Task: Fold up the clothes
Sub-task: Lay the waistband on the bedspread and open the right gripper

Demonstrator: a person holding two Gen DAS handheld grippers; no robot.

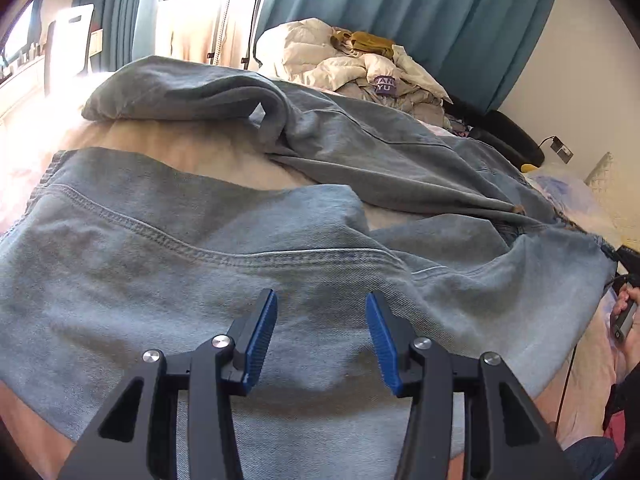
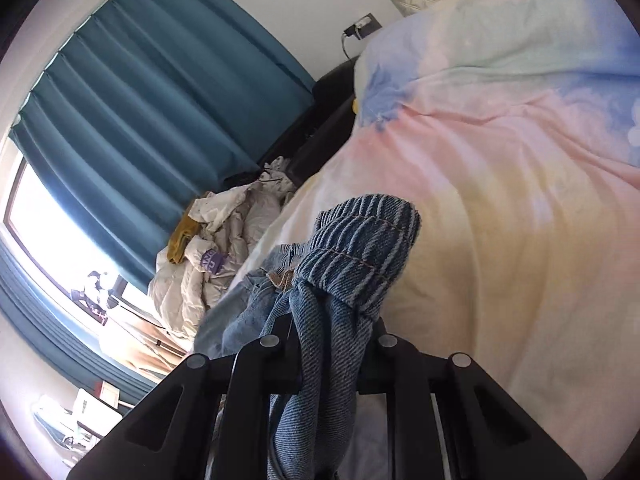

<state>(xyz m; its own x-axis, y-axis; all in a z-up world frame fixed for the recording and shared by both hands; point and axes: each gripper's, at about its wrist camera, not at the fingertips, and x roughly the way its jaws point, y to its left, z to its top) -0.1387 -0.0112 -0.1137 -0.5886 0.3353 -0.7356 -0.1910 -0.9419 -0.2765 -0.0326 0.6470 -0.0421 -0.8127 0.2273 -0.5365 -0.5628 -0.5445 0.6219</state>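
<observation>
Light blue jeans (image 1: 200, 264) lie spread across the bed, one leg under my left gripper (image 1: 321, 295) and the other leg (image 1: 320, 136) crumpled further back. The left gripper hovers just over the denim, its blue pads apart with nothing between them. At the right edge of the left wrist view, a hand (image 1: 626, 312) holds the other tool, and the jeans' corner is pulled up there. In the right wrist view, my right gripper (image 2: 332, 320) is shut on the ribbed elastic waistband (image 2: 360, 248). The denim bunches over its fingers and hides the tips.
A pile of cream padded clothing (image 1: 340, 56) with a mustard piece lies at the bed's far side, in front of teal curtains (image 1: 440, 20). Pastel bedding (image 2: 500, 160) covers the mattress. A dark headboard (image 1: 508, 136) and a wall socket (image 1: 558, 148) stand at the right. A white chair (image 1: 72, 40) is at far left.
</observation>
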